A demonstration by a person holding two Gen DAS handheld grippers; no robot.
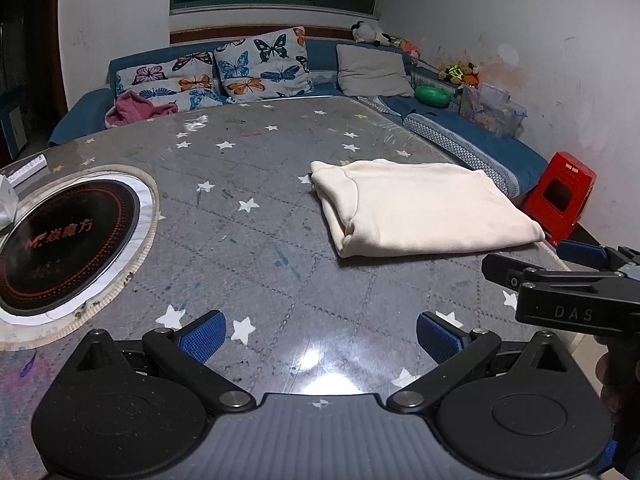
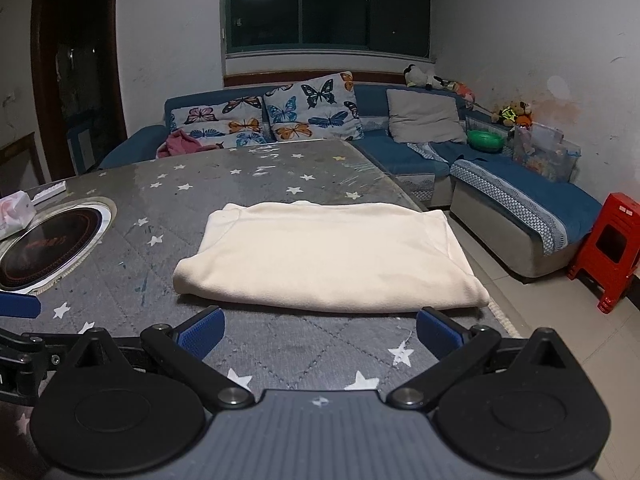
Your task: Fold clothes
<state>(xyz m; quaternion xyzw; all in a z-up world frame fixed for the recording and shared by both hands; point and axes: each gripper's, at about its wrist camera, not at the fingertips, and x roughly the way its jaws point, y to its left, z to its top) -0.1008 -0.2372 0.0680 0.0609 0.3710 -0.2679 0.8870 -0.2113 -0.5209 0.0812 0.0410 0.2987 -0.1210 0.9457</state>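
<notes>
1. Your left gripper (image 1: 320, 336) and right gripper (image 2: 320, 330) both hang empty, blue pads spread wide apart.
2. The folded cream garment (image 2: 324, 258) lies centre frame just beyond your right fingers, long axis across the view; it sits right of centre from the left, so your right hand is nearer.
3. "DAS" reads on the right gripper's body; the inset cooktop (image 1: 64, 248) at left carries Chinese lettering.

- Folded garment (image 2: 326, 256): lay on the tabletop (image 2: 280, 176), near its right edge.
- Inset cooktop (image 2: 48, 248): sat at the left edge.
- Sofa (image 2: 400, 156): stood behind the far edge.
</notes>
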